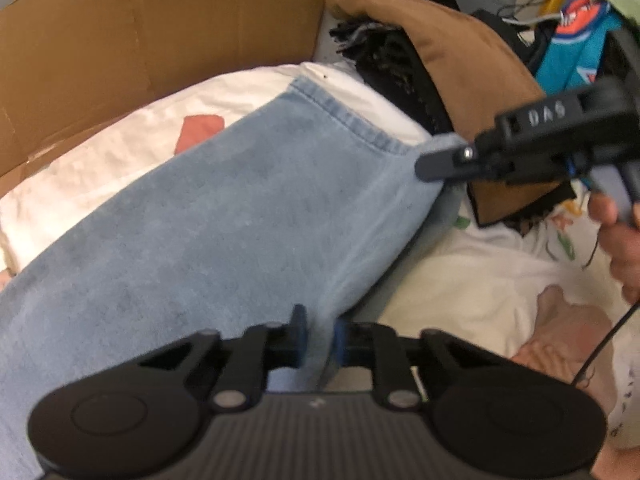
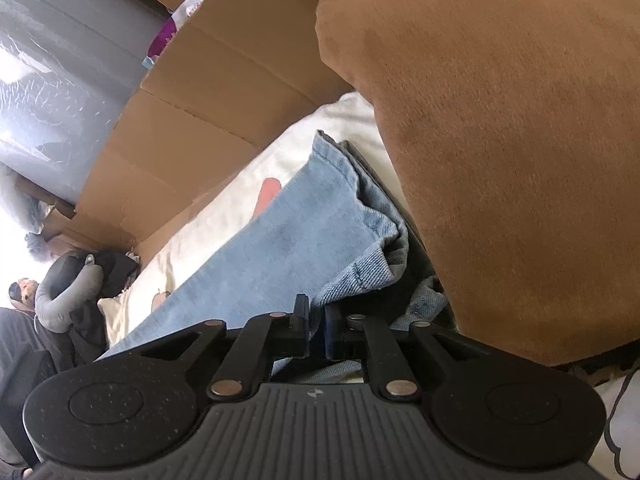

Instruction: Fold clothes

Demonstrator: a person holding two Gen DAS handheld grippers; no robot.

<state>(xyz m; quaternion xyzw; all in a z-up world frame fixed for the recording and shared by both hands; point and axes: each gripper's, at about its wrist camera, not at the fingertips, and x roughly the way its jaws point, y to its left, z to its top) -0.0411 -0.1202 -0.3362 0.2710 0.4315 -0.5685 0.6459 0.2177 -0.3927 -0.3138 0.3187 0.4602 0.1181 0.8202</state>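
White bedding [image 1: 460,280] beside a cardboard box [image 1: 120,40] carries the jeans [image 1: 220,208]. Left gripper [image 1: 320,340] pinches the side fold; right gripper [image 1: 436,164] clamps the hem corner. Denim: heavy, limp, non-slippery; hems suit gripping.

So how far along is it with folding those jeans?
Early on. The jeans lie stretched over the white bedding, apparently one leg on the other. In hand: the left gripper pinches their side edge, the right gripper the hem corner. Folding them shorter remains.
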